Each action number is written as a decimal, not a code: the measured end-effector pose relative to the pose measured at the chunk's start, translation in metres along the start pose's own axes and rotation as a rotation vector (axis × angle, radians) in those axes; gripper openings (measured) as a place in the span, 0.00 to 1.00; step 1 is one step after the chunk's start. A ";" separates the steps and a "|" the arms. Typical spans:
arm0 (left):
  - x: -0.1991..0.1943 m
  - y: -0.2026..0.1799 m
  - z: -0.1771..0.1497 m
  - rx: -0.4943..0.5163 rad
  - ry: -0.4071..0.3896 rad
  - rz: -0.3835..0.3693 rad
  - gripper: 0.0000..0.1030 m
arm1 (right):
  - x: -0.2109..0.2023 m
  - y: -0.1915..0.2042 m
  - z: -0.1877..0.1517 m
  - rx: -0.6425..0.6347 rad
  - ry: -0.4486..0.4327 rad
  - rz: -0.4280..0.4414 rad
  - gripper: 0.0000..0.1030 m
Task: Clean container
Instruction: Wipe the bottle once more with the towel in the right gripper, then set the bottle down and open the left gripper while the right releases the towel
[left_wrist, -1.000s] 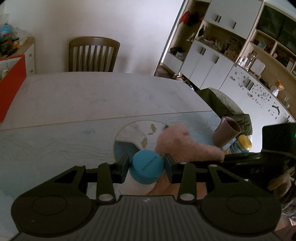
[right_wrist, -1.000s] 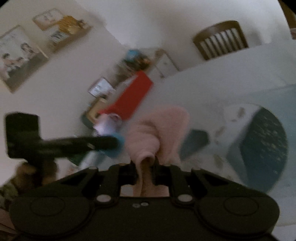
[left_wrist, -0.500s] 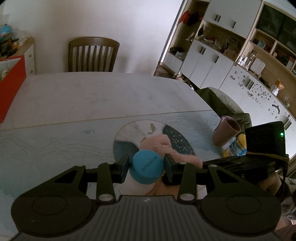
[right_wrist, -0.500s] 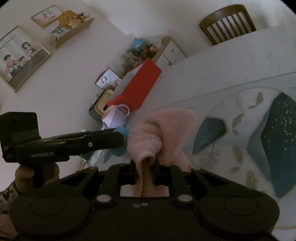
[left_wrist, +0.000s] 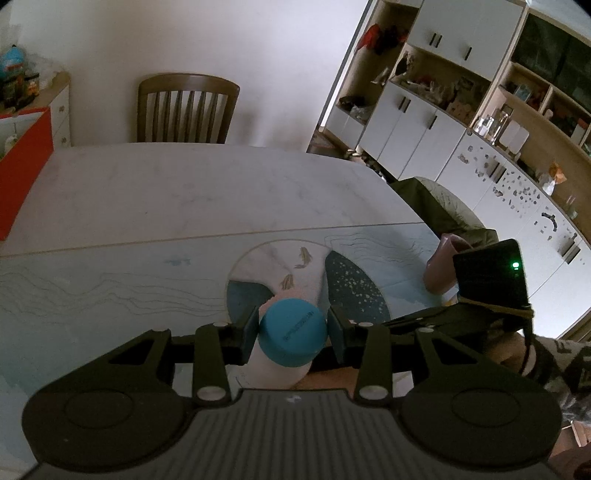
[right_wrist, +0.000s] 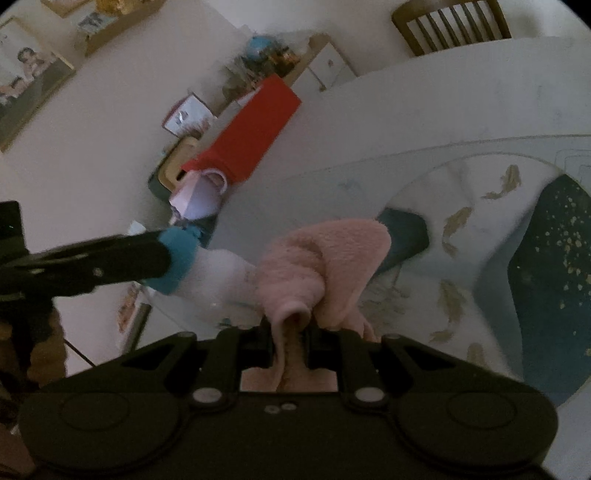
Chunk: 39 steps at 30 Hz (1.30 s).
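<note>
My left gripper (left_wrist: 291, 325) is shut on a white bottle with a blue cap (left_wrist: 292, 332), held above the table mat; the bottle's body (left_wrist: 275, 367) runs down under the fingers. In the right wrist view the same white bottle (right_wrist: 218, 271) is gripped at its blue cap (right_wrist: 177, 254) by the left gripper's black finger (right_wrist: 110, 258). My right gripper (right_wrist: 290, 334) is shut on a pink fluffy cloth (right_wrist: 325, 262), which presses against the bottle's side. The cloth is hidden in the left wrist view, where the right gripper's body (left_wrist: 461, 321) sits low at the right.
A pale blue mat with a round fish pattern (left_wrist: 295, 269) covers the near table (left_wrist: 203, 195). A mauve cup (left_wrist: 441, 266) stands at the right edge. A red box (left_wrist: 22, 166) is at the left, and a wooden chair (left_wrist: 186, 107) stands behind the table. A person's sleeve (left_wrist: 561, 365) shows at the right.
The pink cloth and right gripper dropped from beside the cap to lower against the bottle's side, leaving the left wrist view. The left gripper kept holding the bottle.
</note>
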<state>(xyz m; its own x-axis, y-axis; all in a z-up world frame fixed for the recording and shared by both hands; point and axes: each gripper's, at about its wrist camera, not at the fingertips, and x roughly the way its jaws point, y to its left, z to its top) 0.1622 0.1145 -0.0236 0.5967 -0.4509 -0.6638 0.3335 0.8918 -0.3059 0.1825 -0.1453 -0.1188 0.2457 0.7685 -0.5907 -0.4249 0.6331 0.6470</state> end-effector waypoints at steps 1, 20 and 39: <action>0.000 0.000 0.000 -0.001 0.000 0.000 0.38 | 0.002 -0.001 0.000 0.000 0.008 -0.007 0.13; 0.000 -0.002 -0.001 0.014 0.004 0.010 0.38 | 0.036 0.017 -0.011 -0.248 0.122 -0.240 0.12; -0.012 -0.010 -0.007 0.029 -0.041 0.037 0.56 | -0.042 0.037 -0.028 -0.184 -0.091 -0.329 0.49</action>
<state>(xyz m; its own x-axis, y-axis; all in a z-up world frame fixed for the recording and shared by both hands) 0.1465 0.1118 -0.0174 0.6385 -0.4194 -0.6453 0.3314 0.9066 -0.2614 0.1325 -0.1569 -0.0835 0.4678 0.5370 -0.7020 -0.4576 0.8267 0.3274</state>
